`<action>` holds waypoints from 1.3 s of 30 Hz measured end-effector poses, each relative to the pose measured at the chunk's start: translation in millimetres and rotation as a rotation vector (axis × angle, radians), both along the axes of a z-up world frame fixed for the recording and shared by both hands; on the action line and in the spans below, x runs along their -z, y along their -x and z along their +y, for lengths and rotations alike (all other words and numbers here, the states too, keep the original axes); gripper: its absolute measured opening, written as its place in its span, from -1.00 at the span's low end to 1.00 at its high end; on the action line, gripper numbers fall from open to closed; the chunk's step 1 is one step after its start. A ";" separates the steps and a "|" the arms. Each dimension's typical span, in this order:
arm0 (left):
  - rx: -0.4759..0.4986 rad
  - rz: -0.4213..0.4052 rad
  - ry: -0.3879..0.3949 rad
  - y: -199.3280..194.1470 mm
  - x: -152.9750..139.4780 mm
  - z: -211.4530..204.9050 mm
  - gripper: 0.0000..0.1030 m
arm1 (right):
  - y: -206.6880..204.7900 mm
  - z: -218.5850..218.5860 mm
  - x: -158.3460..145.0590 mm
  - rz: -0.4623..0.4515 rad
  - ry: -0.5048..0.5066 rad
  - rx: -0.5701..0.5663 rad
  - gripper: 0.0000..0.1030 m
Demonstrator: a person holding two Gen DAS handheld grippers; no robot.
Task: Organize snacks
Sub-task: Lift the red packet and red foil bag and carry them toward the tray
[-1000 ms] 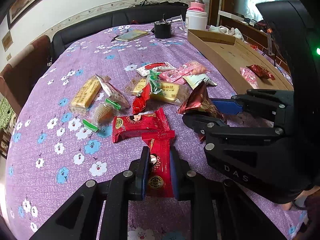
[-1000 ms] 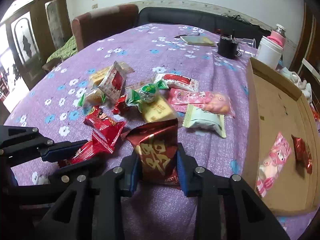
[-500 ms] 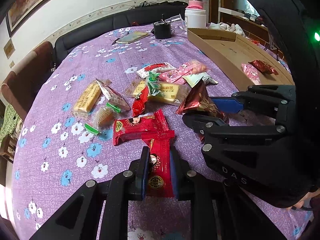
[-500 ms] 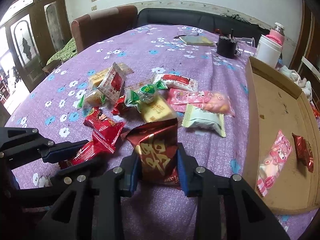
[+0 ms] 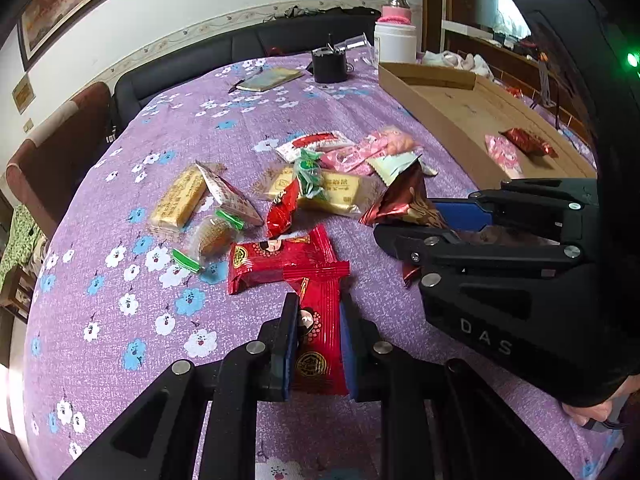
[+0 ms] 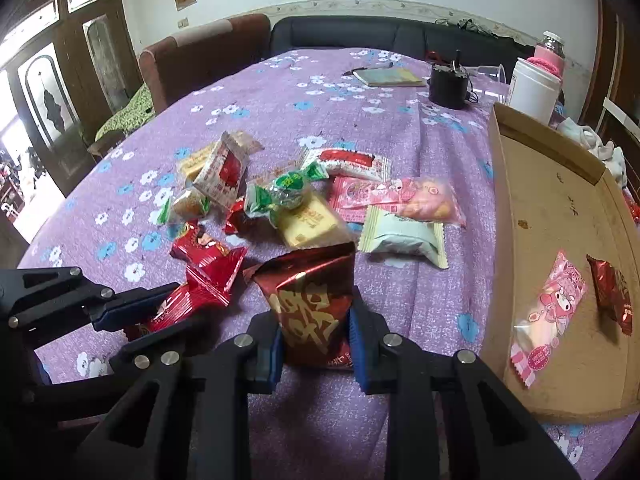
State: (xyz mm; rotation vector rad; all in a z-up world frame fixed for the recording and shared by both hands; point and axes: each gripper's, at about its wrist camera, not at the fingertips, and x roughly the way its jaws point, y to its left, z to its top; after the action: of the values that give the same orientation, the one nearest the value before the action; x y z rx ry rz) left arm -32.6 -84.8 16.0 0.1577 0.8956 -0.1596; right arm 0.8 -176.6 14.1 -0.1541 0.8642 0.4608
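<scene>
My left gripper is shut on a bright red snack packet that lies on the purple flowered tablecloth. A second red packet touches its far end. My right gripper has its jaws closing on a dark red foil packet with gold letters, which stands upright between the blue pads, and both pads touch its sides. In the left wrist view the right gripper is on the right, with the foil packet sticking out of it. The left gripper shows at the left of the right wrist view.
Several loose snack packets lie in a pile beyond both grippers. A flat cardboard tray on the right holds a pink packet and a dark red one. A black cup, a white jar and a notebook stand at the far edge.
The right gripper's pads have drawn in slightly on the foil packet. Both grippers and the other snacks stay where they were.
</scene>
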 end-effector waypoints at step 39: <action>-0.034 -0.027 0.098 -0.8 -26.3 11.0 -0.64 | -19.8 -64.7 -32.1 -0.001 -0.158 0.198 -0.50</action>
State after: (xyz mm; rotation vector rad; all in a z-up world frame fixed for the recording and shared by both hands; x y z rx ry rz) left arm -31.8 -73.7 42.3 0.0531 0.8608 -0.1690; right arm 20.5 -241.4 46.2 0.0758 0.8288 0.3419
